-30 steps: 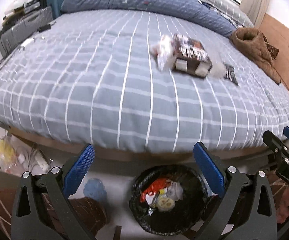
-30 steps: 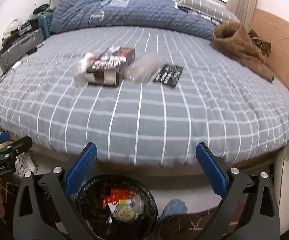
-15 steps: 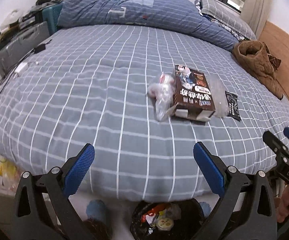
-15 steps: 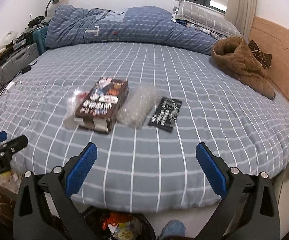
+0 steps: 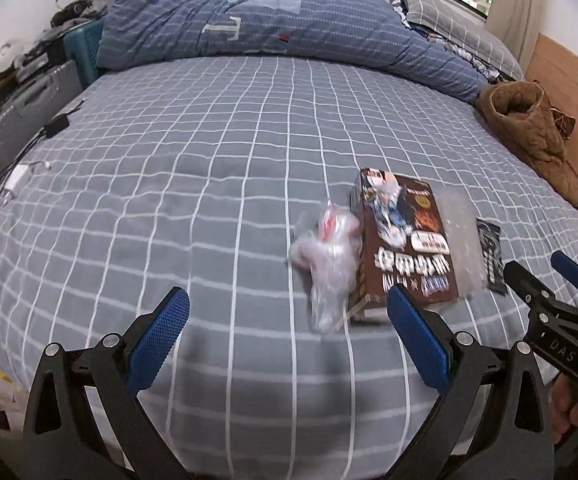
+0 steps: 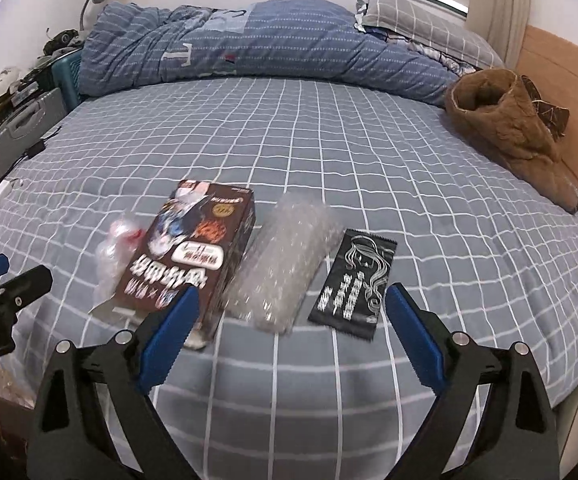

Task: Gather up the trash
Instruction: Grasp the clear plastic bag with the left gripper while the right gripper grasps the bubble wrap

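Reaching over the bed (image 6: 329, 128) toward the trash, left tool (image 5: 285, 344) wide and empty, right tool (image 6: 289, 332) wide, closing slightly, empty. Calls next for lowering onto the bubble wrap (image 6: 285, 268) or black packet (image 6: 353, 284).

A bed (image 6: 329, 152) with a grey-blue checked sheet carries everything. Near its front edge lie, left to right, a crumpled clear plastic bag (image 6: 115, 256), a brown printed box (image 6: 193, 256) touching it, a bubble-wrap pouch (image 6: 285, 268) just beside the box, and a black packet (image 6: 353, 284). A blue quilt (image 6: 249, 44) is heaped along the far side; a brown coat (image 6: 509, 128) lies far right.
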`<move>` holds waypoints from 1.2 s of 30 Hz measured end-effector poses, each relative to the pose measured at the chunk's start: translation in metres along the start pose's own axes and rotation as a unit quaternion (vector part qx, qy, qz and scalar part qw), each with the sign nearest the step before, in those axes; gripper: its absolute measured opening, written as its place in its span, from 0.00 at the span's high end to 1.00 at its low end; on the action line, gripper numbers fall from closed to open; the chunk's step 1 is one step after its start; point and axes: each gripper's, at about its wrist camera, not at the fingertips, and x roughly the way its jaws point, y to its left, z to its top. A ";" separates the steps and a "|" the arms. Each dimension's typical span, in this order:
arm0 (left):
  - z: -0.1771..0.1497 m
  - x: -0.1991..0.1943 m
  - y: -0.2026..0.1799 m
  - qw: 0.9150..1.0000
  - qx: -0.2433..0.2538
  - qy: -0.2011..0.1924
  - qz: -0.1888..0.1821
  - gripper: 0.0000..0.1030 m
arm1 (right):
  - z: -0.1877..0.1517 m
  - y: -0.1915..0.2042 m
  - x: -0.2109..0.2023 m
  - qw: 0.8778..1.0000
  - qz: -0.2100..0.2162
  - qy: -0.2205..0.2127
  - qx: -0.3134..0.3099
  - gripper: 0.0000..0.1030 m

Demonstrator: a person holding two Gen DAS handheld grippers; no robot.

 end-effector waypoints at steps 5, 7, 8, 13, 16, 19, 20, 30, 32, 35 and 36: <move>0.015 0.037 -0.002 1.000 0.005 0.014 0.004 0.06 | 0.010 -0.008 0.034 1.000 0.000 0.015 0.014 0.17; 0.016 0.052 -0.001 1.000 -0.001 0.021 0.007 0.06 | 0.010 -0.009 0.045 1.000 0.003 0.020 0.019 0.18; 0.017 0.060 0.000 1.000 -0.004 0.026 0.006 0.06 | 0.010 -0.009 0.052 0.999 0.005 0.025 0.019 0.18; 0.023 0.080 -0.004 0.999 0.001 0.038 0.003 0.06 | 0.010 -0.003 0.073 0.999 0.021 0.042 0.018 0.22; 0.023 0.085 -0.004 0.999 -0.002 0.037 -0.001 0.06 | 0.009 -0.001 0.082 0.999 0.017 0.047 0.013 0.26; 0.022 0.085 -0.004 0.999 0.001 0.036 -0.007 0.08 | 0.007 -0.003 0.094 0.997 0.030 0.062 0.022 0.31; 0.021 0.086 -0.005 0.999 0.003 0.036 -0.010 0.09 | 0.006 -0.003 0.095 0.997 0.033 0.064 0.022 0.34; 0.015 0.091 -0.009 0.997 0.002 0.047 -0.062 0.35 | 0.004 0.001 0.096 0.996 0.049 0.068 0.014 0.57; 0.014 0.093 -0.007 0.996 -0.007 0.047 -0.077 0.40 | 0.004 0.001 0.096 0.996 0.051 0.068 0.013 0.63; 0.014 0.096 -0.008 0.995 -0.015 0.049 -0.091 0.48 | 0.004 0.003 0.095 0.996 0.052 0.067 0.010 0.72; 0.014 0.095 -0.009 0.995 -0.012 0.045 -0.089 0.48 | 0.004 0.003 0.094 0.996 0.052 0.067 0.010 0.74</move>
